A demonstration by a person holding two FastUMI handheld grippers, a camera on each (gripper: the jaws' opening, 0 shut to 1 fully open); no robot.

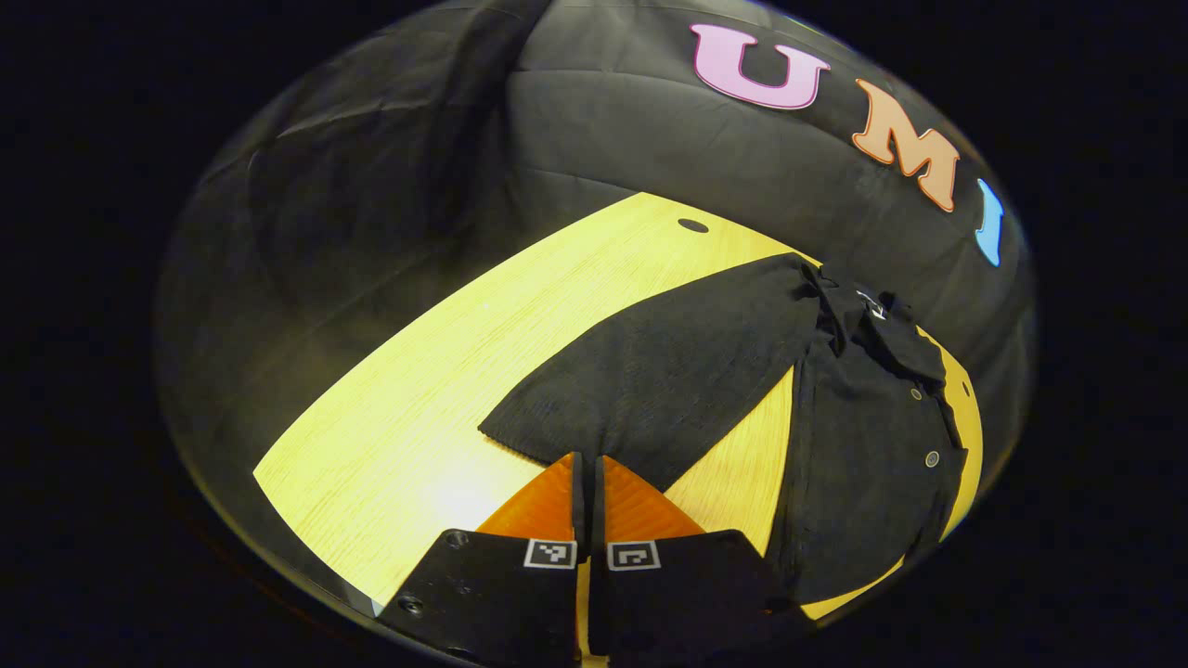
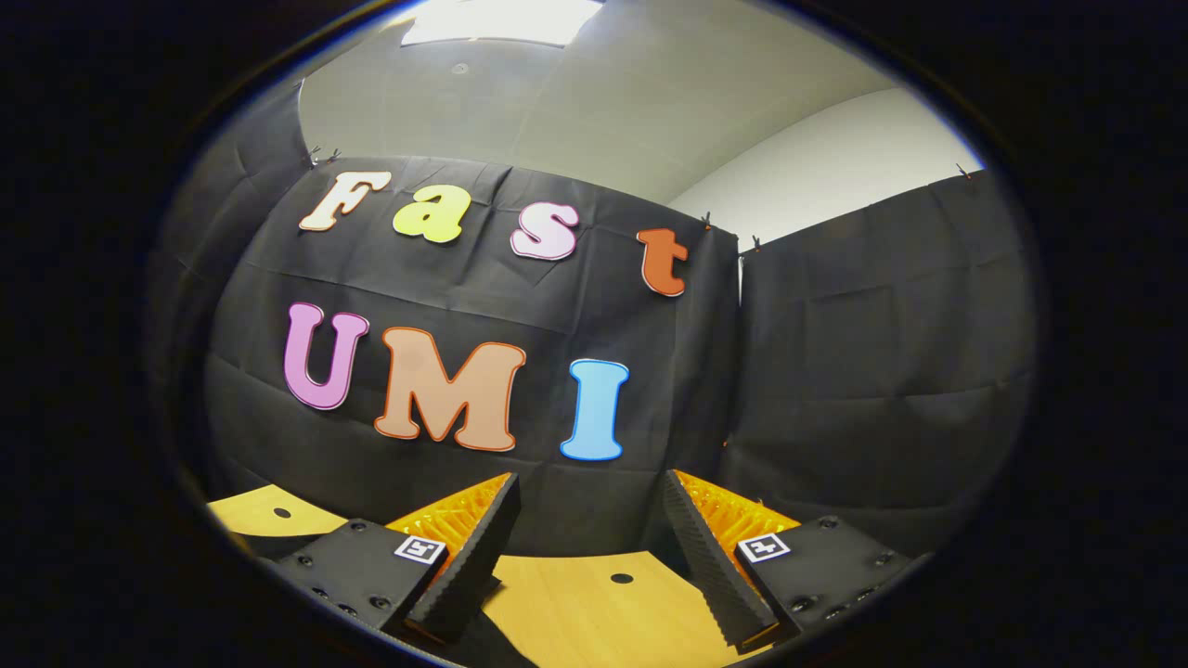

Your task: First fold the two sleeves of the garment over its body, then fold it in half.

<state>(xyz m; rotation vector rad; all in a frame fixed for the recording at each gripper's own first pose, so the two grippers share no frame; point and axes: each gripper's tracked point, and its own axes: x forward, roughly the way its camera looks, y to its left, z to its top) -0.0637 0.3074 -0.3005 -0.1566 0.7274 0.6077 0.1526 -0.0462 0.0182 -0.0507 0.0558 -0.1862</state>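
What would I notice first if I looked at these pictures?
A dark shirt lies on a light wooden table, one sleeve spread out sideways. At the bottom of the left gripper view, the left gripper is closed at that sleeve's edge. The right gripper hangs open above the table.

black gripper (image 1: pixel 587 464) mounts, square coded markers, screws
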